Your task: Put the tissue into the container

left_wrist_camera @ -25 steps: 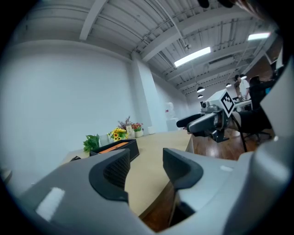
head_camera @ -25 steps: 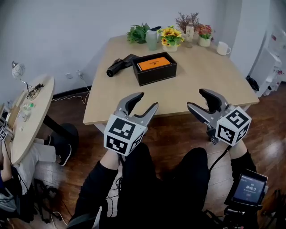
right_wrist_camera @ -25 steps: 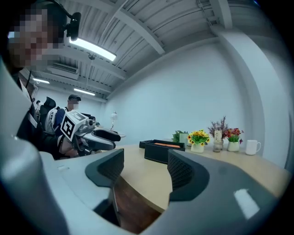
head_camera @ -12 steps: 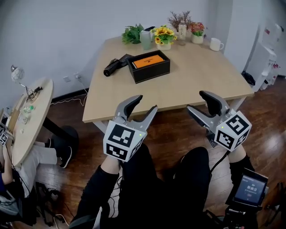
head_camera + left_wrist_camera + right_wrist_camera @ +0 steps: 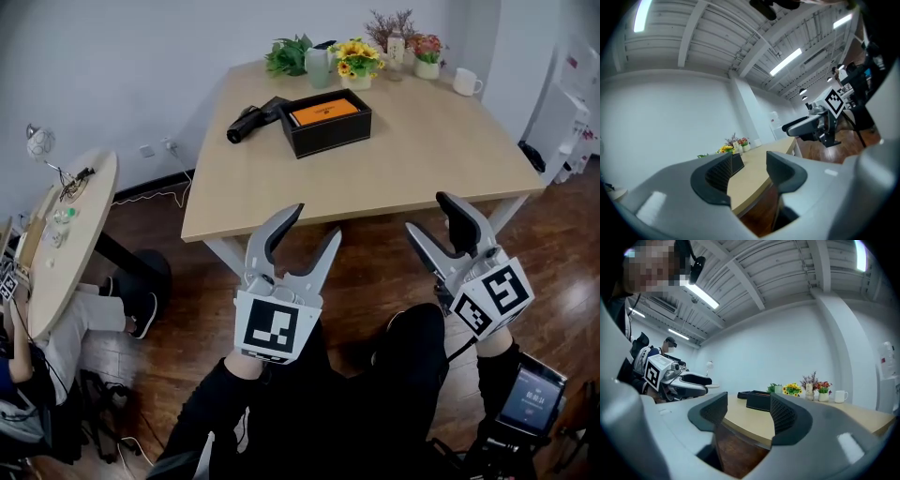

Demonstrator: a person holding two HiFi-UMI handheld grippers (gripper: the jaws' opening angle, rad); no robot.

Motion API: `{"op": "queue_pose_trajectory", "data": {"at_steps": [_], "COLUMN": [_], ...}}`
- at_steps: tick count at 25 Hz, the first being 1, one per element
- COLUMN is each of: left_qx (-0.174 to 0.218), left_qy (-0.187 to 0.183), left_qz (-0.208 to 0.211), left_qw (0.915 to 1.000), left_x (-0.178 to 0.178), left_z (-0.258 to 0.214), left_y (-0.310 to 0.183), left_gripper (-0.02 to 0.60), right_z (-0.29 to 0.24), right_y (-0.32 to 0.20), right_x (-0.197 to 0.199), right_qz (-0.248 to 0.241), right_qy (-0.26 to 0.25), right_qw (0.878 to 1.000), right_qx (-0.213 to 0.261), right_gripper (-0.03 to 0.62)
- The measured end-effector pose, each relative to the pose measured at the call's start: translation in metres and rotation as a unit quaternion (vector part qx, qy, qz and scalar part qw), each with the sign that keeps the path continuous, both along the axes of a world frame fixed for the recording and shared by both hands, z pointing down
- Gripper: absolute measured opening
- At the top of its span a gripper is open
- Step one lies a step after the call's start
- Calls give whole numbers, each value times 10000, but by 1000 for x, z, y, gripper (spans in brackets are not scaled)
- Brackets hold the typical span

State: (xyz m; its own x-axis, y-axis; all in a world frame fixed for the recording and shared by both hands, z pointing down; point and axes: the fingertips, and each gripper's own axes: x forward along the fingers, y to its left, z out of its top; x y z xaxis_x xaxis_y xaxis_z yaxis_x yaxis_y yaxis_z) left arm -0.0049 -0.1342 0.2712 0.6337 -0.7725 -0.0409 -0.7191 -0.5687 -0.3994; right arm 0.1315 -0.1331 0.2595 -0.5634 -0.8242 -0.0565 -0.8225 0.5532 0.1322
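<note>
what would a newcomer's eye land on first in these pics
Two grippers with marker cubes fill the head view's foreground, the left gripper and right gripper, both open and empty, short of the wooden table; the right one's jaws have just been closing slightly. On the table sits a black box showing orange on top, with flowers along the far edge.

A white mug (image 5: 466,82) and sunflowers (image 5: 357,58) stand on the table (image 5: 422,159).
</note>
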Motion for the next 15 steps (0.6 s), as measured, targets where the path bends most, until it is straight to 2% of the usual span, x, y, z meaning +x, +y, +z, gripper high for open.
{"op": "queue_pose_trajectory", "data": {"at_steps": [3,8,11,15], "left_qx": [248,-145,-346,-383], "left_qy": [-25,451,697,719], "left_qz": [-68,-125,-240,-265], "left_qw": [9997,9988,9967,9963], "left_x": [-6,-25,-39,-43], "left_z": [8,33,43,51], "left_y": [16,29,27,27], "left_gripper": [209,209,208,207], "right_z": [8,31,41,46], "right_y": [12,30,31,32], "right_x": [-14,-41,-45,-34], "right_qz": [50,-74,30,345], "right_qy": [-109,-487,-799,-1046], "right_qw": [9999,9988,9968,9939], "right_qx": [117,-3,-70,9], "right_gripper": [278,278,278,256]}}
